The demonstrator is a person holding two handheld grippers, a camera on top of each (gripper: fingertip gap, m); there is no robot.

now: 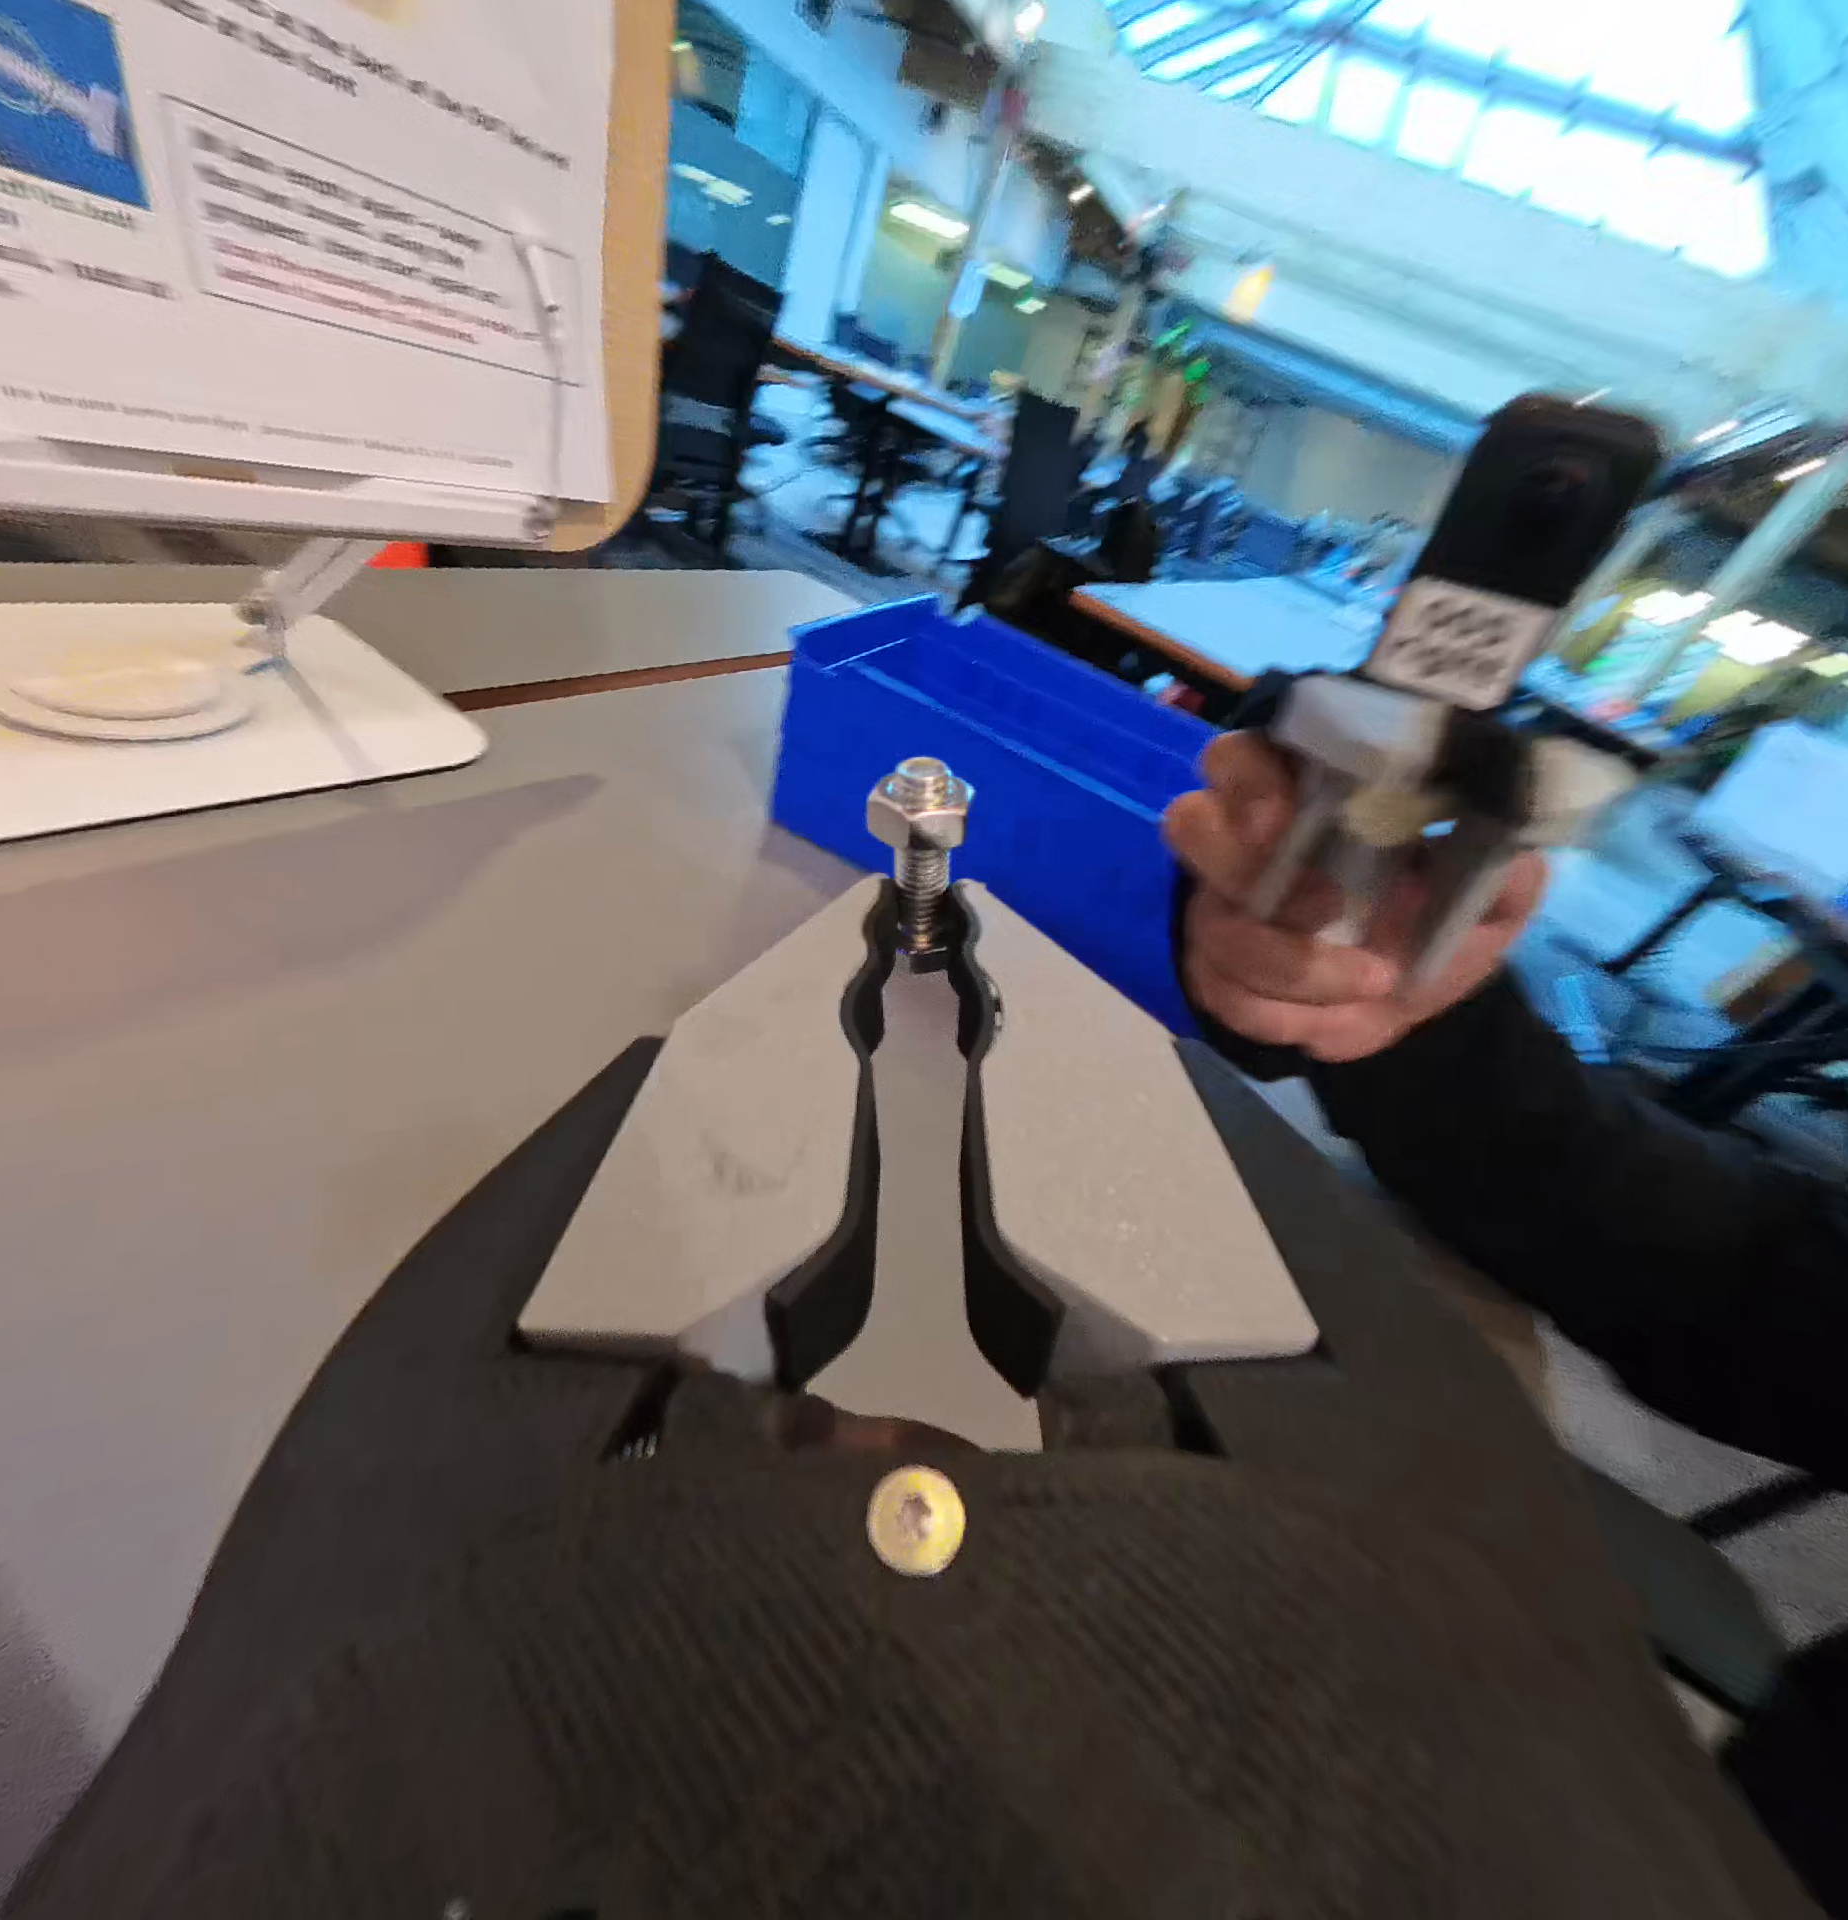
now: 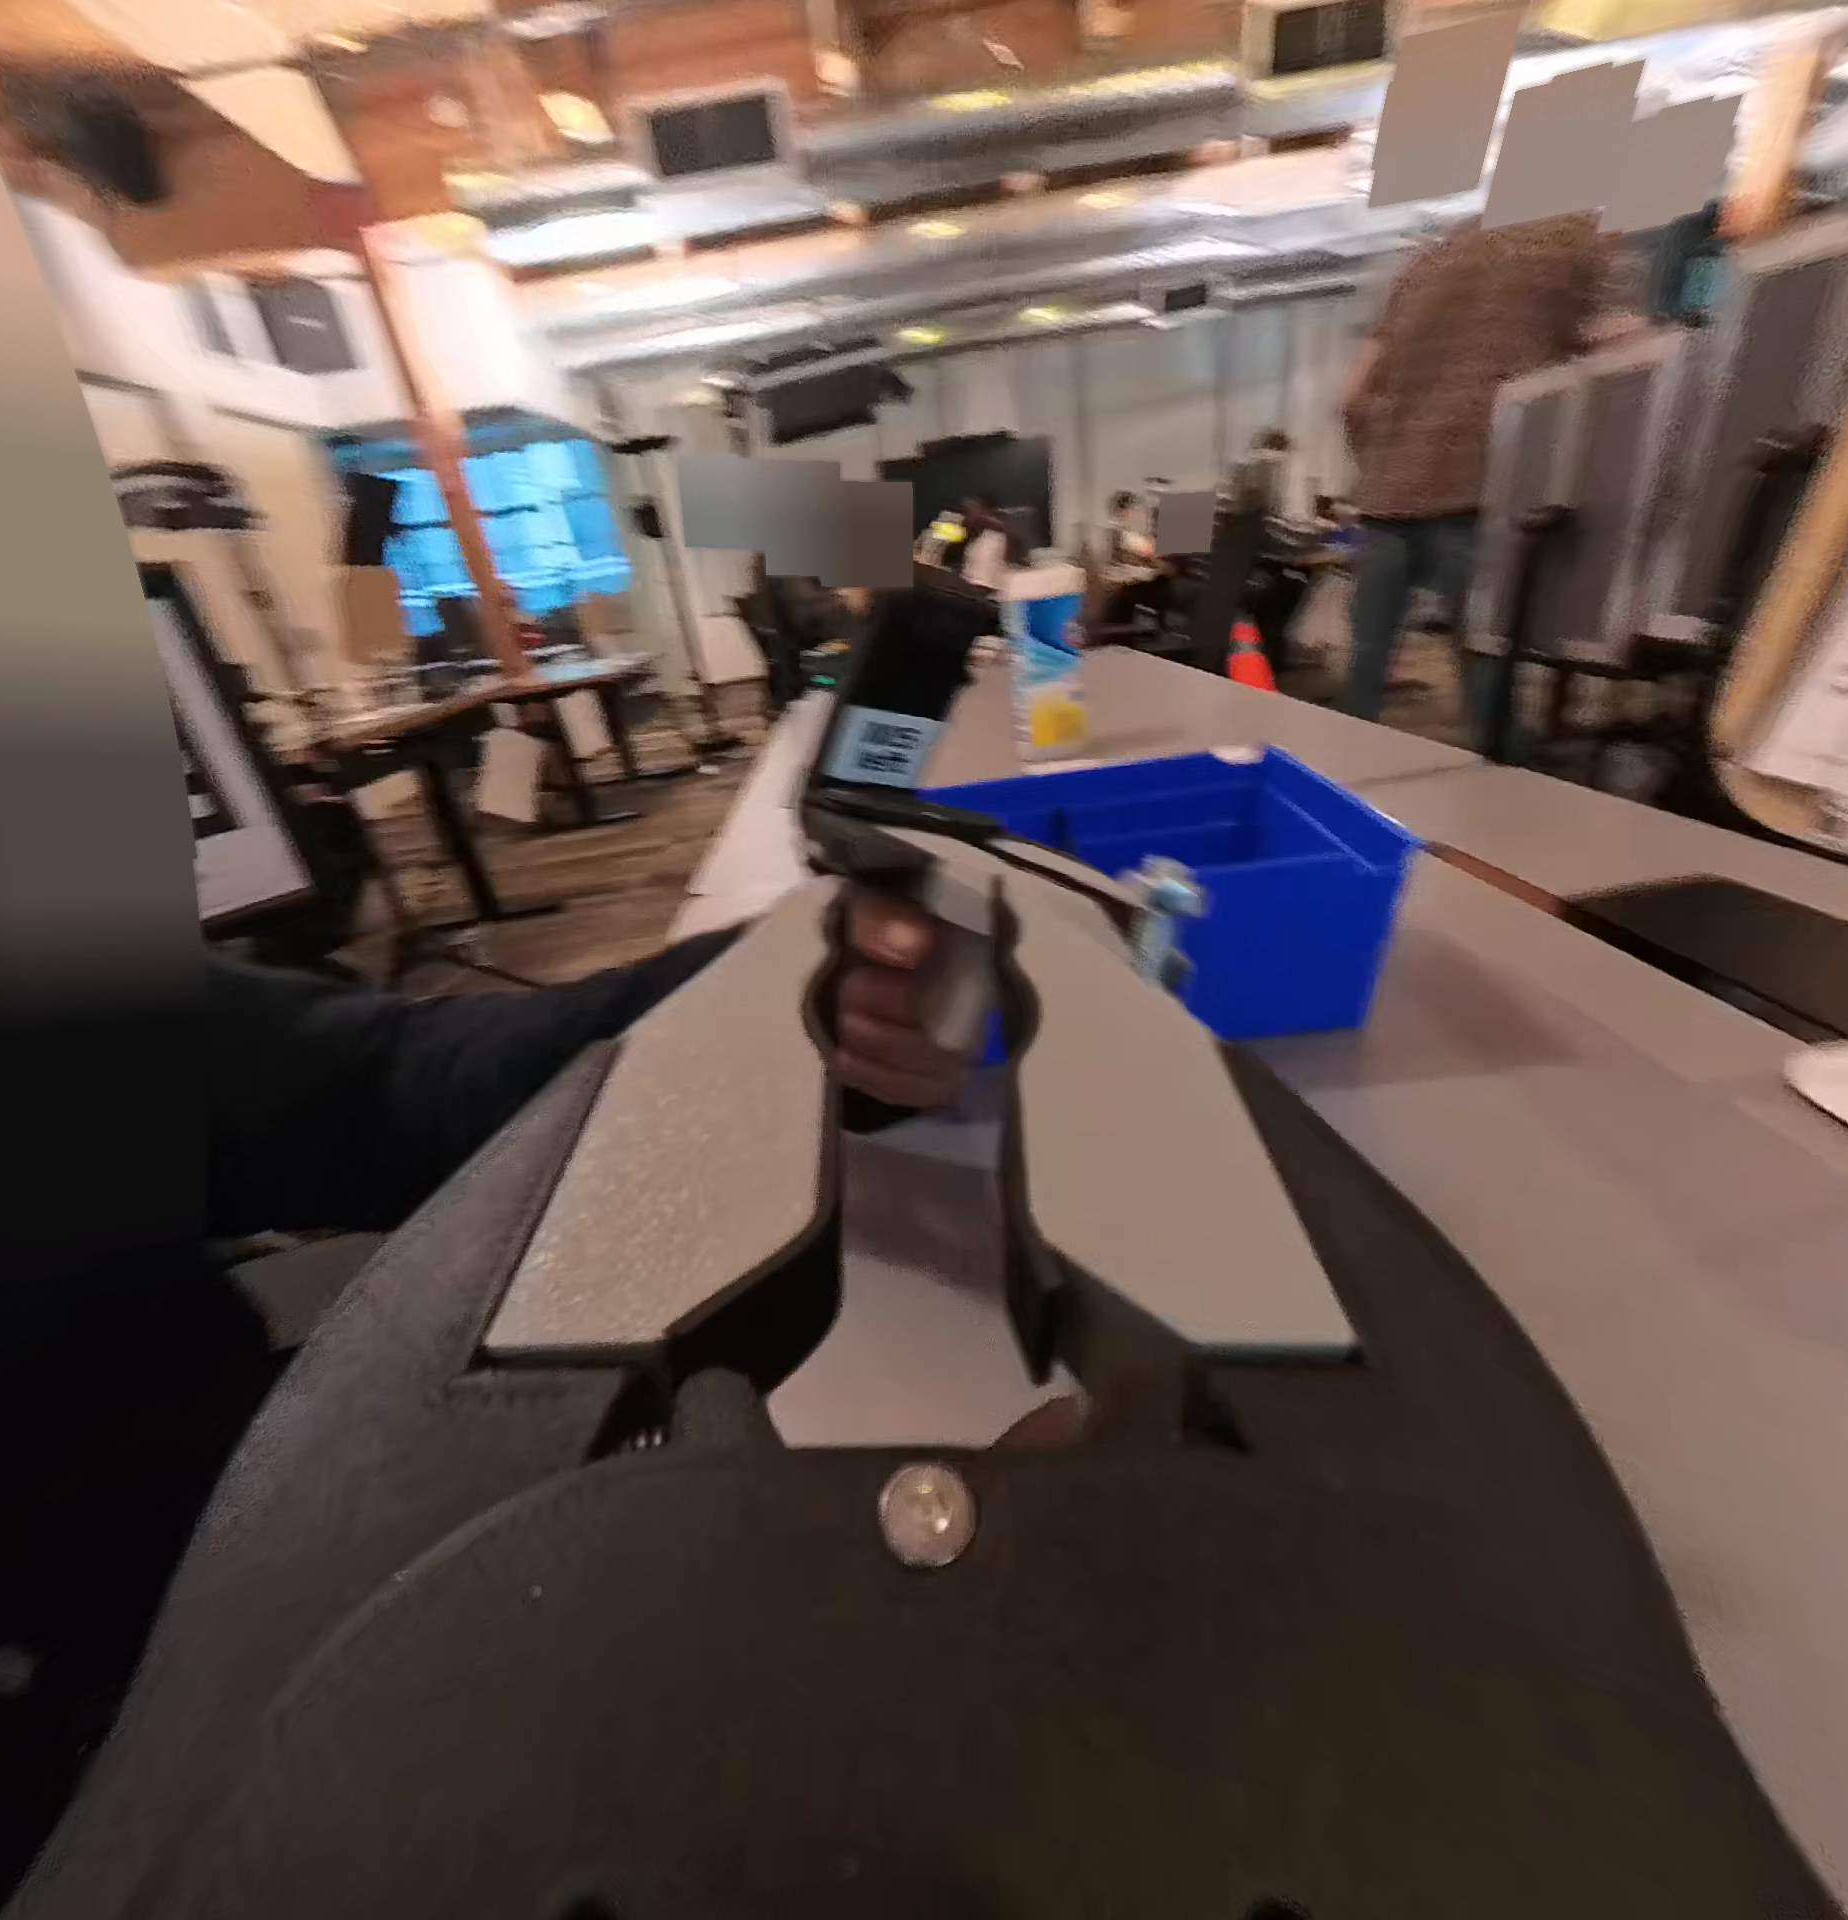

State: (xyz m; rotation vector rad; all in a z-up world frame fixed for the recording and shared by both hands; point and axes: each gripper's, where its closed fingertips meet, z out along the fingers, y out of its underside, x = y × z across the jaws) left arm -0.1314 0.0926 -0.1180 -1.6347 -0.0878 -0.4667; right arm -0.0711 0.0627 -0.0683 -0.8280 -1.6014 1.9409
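Closest to the left wrist camera, the left gripper [image 1: 918, 925] pinches a silver bolt [image 1: 920, 862] by its lower end, so the bolt stands upright with a hex nut [image 1: 920, 812] threaded near its top. Behind it at one o'clock a blue bin [image 1: 987, 769] sits on the grey table [image 1: 276, 1039], with a clipboard of papers [image 1: 276, 249] at ten o'clock. At three o'clock a hand [image 1: 1315, 925] grips the other tool. Seen from the right wrist, the right gripper [image 2: 915, 977] has its fingers parted, holding nothing; the bolt [image 2: 1164, 920] shows blurred at one o'clock.
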